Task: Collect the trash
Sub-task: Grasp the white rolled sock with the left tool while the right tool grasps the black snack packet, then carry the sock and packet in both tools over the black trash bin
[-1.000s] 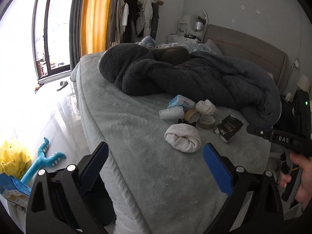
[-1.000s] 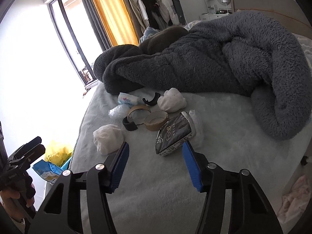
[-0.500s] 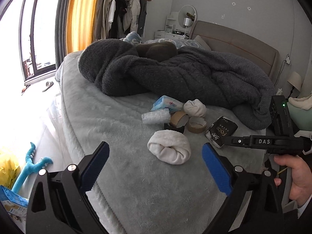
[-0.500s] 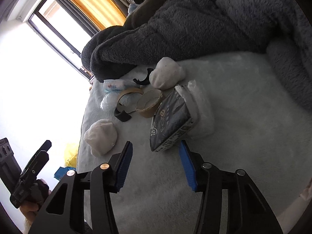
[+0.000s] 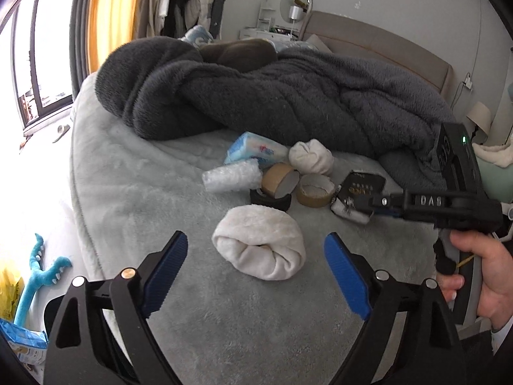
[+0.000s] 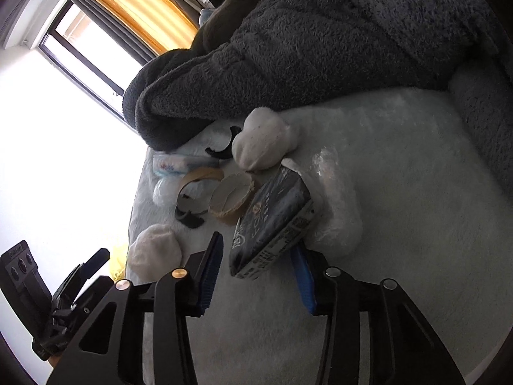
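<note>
Trash lies in a cluster on the grey bed (image 5: 134, 199). My left gripper (image 5: 256, 272) is open, its blue pads either side of a rolled white wad (image 5: 259, 250) just ahead. Behind the wad are a bubble-wrap roll (image 5: 231, 178), a blue tissue pack (image 5: 253, 150), two brown tape cores (image 5: 280, 181) (image 5: 314, 189), and another white wad (image 5: 309, 157). My right gripper (image 6: 256, 269) is open, its pads straddling the near end of a black packet (image 6: 272, 221) without closing on it. The packet also shows in the left wrist view (image 5: 359, 192).
A heaped dark grey blanket (image 5: 272, 96) covers the bed behind the trash. A blue toy (image 5: 35, 272) and a yellow bag (image 5: 8, 288) lie on the floor at left. A window and orange curtain (image 5: 109, 16) stand beyond.
Both grippers moved in toward the bed. The right gripper came up to the black packet, its pads now at either side. The left gripper closed in on the white wad.
</note>
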Available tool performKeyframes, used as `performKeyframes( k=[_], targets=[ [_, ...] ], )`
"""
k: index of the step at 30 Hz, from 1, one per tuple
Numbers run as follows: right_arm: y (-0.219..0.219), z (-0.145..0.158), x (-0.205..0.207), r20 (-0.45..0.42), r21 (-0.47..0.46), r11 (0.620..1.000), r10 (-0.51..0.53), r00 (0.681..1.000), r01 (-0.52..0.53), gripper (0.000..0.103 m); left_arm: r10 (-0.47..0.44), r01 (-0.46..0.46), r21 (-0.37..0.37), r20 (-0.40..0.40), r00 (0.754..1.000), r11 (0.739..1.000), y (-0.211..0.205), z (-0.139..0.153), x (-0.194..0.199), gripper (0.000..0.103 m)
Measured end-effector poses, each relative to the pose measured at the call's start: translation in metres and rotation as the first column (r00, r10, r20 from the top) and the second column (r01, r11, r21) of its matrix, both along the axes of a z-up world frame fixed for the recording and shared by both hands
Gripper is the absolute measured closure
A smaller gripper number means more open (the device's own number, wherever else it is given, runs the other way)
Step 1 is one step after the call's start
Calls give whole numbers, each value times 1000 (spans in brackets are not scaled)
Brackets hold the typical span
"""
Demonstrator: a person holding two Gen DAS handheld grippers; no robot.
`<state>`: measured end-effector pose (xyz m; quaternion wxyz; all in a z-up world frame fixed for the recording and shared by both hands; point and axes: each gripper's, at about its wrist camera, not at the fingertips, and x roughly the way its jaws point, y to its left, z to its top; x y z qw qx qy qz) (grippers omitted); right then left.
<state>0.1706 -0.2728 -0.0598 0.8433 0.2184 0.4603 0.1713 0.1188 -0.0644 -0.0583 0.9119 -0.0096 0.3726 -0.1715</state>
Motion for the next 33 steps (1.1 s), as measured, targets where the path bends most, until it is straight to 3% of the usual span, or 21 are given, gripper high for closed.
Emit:
performKeyframes(
  k=[4, 7, 14, 22, 27, 33],
  targets=[
    [0, 3, 9, 10, -30, 1000, -8, 1000, 8, 84, -12, 13, 4, -27, 1000, 1000, -3, -8, 8, 16],
    [2, 11, 16, 37, -57, 998, -6, 999, 8, 90, -13, 14, 3, -44, 999, 1000, -4, -15, 15, 18],
    [10, 32, 17, 106, -126, 992, 12, 994, 1, 91, -25, 24, -13, -87, 996, 1000, -4, -27, 25, 22],
    [15, 66, 7, 243, -176, 984, 34, 969, 10, 91, -5, -2, -59, -118, 993, 998, -1, -28, 31, 43],
    [28, 73, 6, 274, -177, 984, 66, 960, -17, 91, 9, -21, -96, -117, 993, 995, 6, -25, 31, 60],
    [48, 73, 8, 281, -193, 980, 109, 954, -55, 91, 29, -35, -93, -72, 997, 995, 15, -13, 26, 66]
  ],
)
